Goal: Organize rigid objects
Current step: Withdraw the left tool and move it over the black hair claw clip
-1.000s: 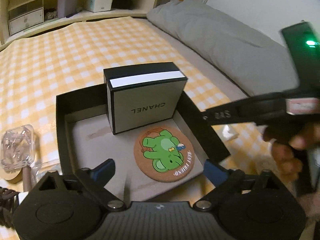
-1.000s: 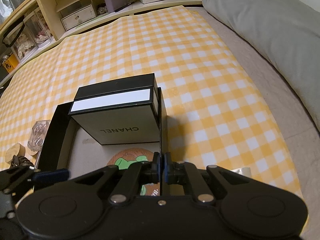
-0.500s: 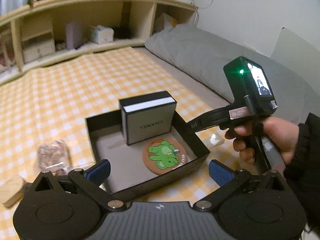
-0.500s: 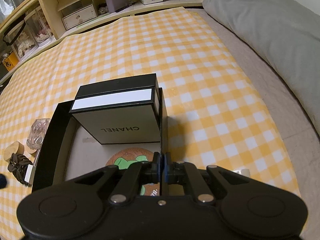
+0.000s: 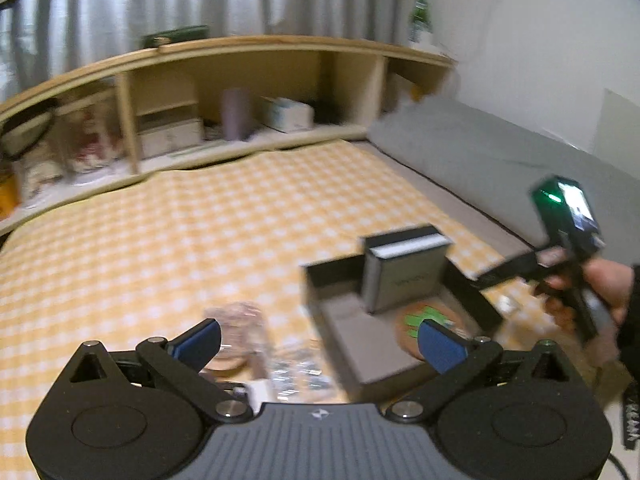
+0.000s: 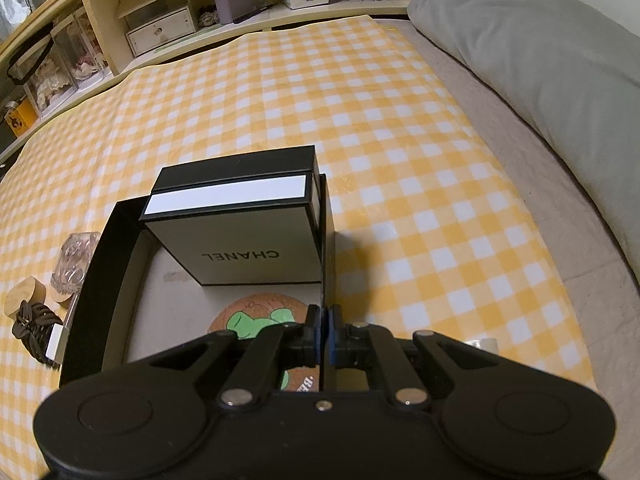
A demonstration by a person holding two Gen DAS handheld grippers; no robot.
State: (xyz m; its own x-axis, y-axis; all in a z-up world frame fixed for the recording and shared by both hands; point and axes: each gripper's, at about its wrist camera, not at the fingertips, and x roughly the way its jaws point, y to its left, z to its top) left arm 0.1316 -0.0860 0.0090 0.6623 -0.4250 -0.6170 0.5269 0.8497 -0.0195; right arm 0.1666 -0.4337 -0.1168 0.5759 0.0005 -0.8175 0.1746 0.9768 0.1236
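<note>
A black open tray box (image 6: 96, 292) lies on the yellow checked cloth. In it stand a white and black CHANEL box (image 6: 240, 236) and a round cork coaster with a green figure (image 6: 256, 320). My right gripper (image 6: 324, 332) is shut on the tray's right wall. My left gripper (image 5: 316, 344) is open and empty, raised above the cloth to the left of the tray (image 5: 472, 300). The left wrist view is blurred; the CHANEL box (image 5: 404, 276) and coaster (image 5: 428, 320) show there.
Left of the tray lie a clear plastic case (image 6: 76, 260), a small wooden round piece (image 6: 26, 294), black hair ties (image 6: 34, 324) and a small white item. A grey pillow (image 6: 540, 52) lies at the right. Wooden shelves (image 6: 160, 20) run along the back.
My left gripper has pulled back, risen and swung left, so the tray now sits to its right. The right gripper has kept its hold on the tray wall.
</note>
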